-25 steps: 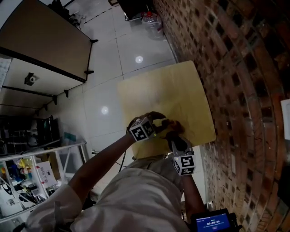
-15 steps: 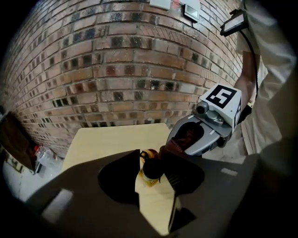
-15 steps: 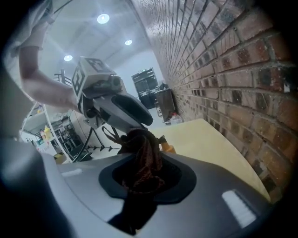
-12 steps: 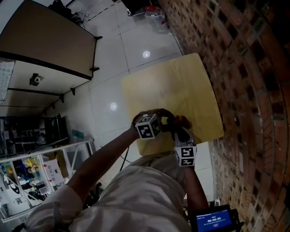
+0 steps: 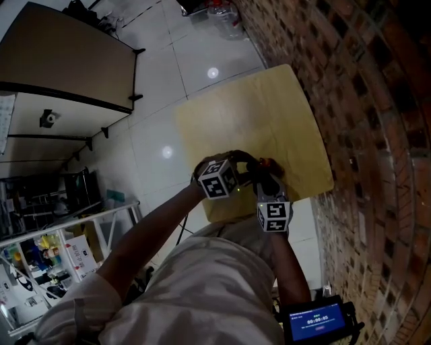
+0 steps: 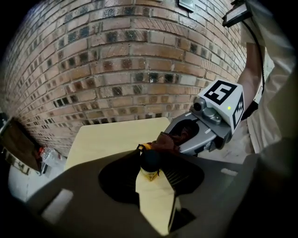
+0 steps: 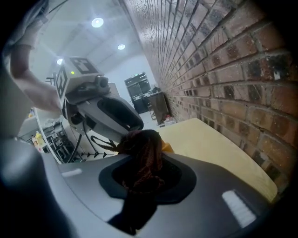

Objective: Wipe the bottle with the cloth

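My left gripper (image 6: 150, 154) is shut on a small yellow bottle with a dark cap (image 6: 150, 163), held just above the near edge of the pale wooden table (image 6: 111, 139). My right gripper (image 7: 142, 151) is shut on a dark reddish-brown cloth (image 7: 143, 162). The bunched cloth (image 6: 168, 139) presses against the bottle's far side. In the right gripper view a sliver of the yellow bottle (image 7: 166, 148) shows behind the cloth, with the left gripper (image 7: 100, 109) beyond it. In the head view both grippers meet over the table's near edge, the left gripper (image 5: 237, 174) beside the right gripper (image 5: 264, 176).
A brick wall (image 5: 363, 101) runs along the table's right side. White tiled floor (image 5: 175, 74) lies to the left and beyond, with a large water jug (image 5: 225, 19) at the far end. Shelves with clutter (image 5: 40, 263) stand at the lower left.
The right gripper has sunk and drawn in closer to the left gripper, bringing the cloth up against the bottle. The left gripper has rolled slightly with the bottle.
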A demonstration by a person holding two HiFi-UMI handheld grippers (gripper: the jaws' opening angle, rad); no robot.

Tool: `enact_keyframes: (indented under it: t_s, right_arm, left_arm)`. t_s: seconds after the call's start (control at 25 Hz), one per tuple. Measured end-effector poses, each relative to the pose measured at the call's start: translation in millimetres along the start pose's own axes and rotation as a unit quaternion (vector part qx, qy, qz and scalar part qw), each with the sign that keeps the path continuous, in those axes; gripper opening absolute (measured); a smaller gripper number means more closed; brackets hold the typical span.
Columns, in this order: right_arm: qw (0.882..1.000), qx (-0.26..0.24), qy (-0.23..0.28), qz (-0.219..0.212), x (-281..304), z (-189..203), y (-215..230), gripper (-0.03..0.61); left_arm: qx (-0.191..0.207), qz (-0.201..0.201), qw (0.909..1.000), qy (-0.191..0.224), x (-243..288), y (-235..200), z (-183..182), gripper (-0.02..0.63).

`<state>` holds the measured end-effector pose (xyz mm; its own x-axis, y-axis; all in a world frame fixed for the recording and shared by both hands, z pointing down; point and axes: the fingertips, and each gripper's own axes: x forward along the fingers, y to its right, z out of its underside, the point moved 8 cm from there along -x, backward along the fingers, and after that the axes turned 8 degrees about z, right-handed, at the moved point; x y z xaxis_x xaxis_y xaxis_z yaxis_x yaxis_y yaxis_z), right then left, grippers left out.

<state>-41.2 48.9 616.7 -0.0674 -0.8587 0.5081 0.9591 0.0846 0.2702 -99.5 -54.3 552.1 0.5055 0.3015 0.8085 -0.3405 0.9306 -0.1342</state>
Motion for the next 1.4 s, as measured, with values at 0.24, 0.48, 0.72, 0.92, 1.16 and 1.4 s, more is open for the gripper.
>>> enact_keyframes:
  t_s: [0.24,0.48,0.72,0.92,1.16,1.4]
  right_arm:
    - [0.999,0.026,-0.026,0.026,16.8,12.4,2.5,0.081]
    - [0.995,0.057,-0.057,0.052,29.8,28.0,10.9,0.072]
    - [0.985,0.088,-0.127,0.081,55.0,63.2,25.4,0.074]
    - [0.979,0.06,-0.179,0.072,81.7,81.3,40.0,0.074]
    - [0.982,0.034,-0.174,0.071,73.6,76.2,39.1,0.078]
    - [0.995,-0.004,-0.101,-0.005,10.5,61.5,-5.5,0.08]
  left_arm:
    - [-0.028,-0.008,0.9995,0.011,2.0,-0.9,0.4,0.164]
    - [-0.051,-0.017,0.9983,0.021,1.3,-3.2,0.2,0.164]
    - [-0.088,-0.016,0.9956,0.028,5.2,-1.4,-2.3,0.166]
    - [-0.147,-0.015,0.9877,0.051,7.1,-4.1,7.5,0.17]
    - [-0.221,-0.036,0.97,0.095,1.3,-5.6,13.7,0.173]
    - [-0.308,-0.059,0.9406,0.129,0.4,-5.7,13.0,0.181]
